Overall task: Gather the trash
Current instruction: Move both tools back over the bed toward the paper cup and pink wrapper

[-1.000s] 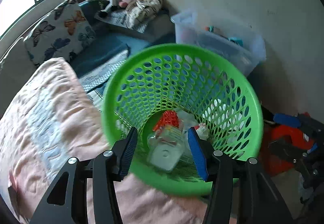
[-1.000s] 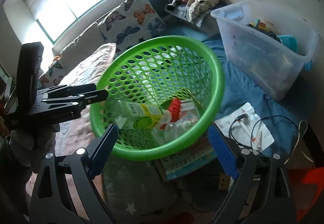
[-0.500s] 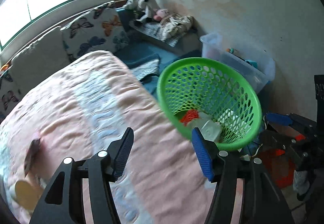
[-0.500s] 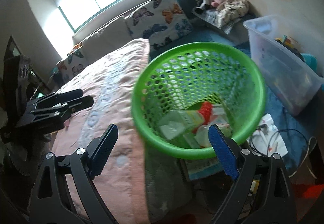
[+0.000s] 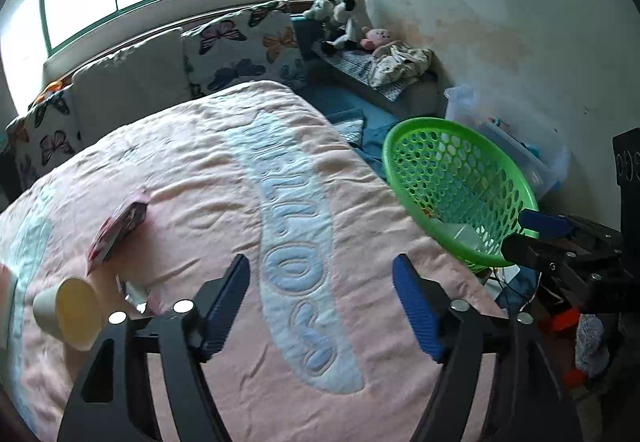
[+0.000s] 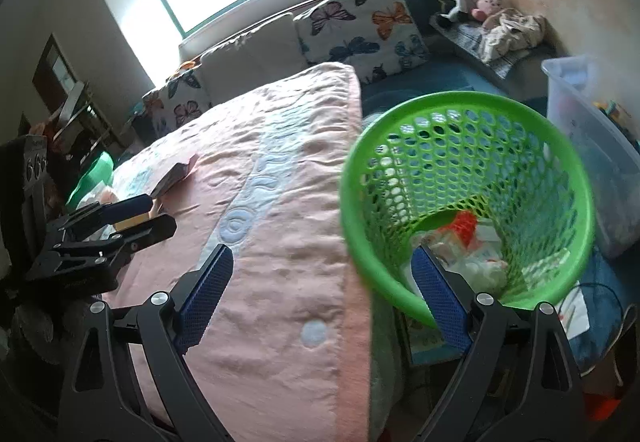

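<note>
**Both grippers empty over the bed, trash waiting at its left edge**

Over the pink quilted bed cover point(image 5: 200, 170) the left gripper point(image 5: 320, 302) hangs with its blue-padded fingers point(image 5: 416, 310) well apart; its jaws have just been opening and nothing is between them. At the left edge of the bed lies a pale yellow paper cup point(image 5: 68, 312) on its side, and just beside it a small crumpled clear wrapper point(image 5: 136, 292). A little further up the bed a flat pink printed packet point(image 5: 118, 228) lies near the same edge. Beside the right edge of the bed stands the round green perforated plastic basket point(image 6: 560, 170), with bottles and other trash at its bottom. The right gripper point(image 6: 320, 294) is over this right edge, its fingers point(image 6: 204, 294) wide and holding nothing; one finger shows in front of the basket rim.
</note>
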Available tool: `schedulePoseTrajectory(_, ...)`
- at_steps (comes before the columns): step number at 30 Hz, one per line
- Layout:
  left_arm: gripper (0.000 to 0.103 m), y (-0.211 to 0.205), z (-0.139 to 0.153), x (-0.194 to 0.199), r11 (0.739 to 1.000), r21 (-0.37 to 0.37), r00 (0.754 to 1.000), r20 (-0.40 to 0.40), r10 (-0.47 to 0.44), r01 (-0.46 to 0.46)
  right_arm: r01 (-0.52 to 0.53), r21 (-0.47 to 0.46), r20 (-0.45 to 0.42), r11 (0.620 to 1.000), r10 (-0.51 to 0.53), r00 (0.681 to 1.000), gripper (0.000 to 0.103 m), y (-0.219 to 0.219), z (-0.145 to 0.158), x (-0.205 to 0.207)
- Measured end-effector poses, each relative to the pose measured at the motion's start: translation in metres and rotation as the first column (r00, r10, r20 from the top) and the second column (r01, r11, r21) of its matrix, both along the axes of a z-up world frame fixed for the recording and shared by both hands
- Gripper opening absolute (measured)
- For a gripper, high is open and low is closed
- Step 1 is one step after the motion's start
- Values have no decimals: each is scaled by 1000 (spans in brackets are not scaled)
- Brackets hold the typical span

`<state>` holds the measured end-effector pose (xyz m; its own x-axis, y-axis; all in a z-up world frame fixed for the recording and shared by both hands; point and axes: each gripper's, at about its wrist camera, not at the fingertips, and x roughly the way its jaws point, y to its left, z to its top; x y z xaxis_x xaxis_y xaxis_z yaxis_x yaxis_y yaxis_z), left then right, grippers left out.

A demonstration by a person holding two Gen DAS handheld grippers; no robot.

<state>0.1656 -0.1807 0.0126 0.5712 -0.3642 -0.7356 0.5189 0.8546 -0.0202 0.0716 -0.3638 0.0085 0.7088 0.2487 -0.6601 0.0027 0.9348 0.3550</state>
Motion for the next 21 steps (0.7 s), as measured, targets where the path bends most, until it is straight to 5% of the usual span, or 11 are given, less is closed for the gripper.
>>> schedulePoseTrajectory(21, 81, 71, -9, -6, 984, -48, 985, -36, 167, -169, -104, -81, -7, 991, 104, 995, 90, 56, 0, 26)
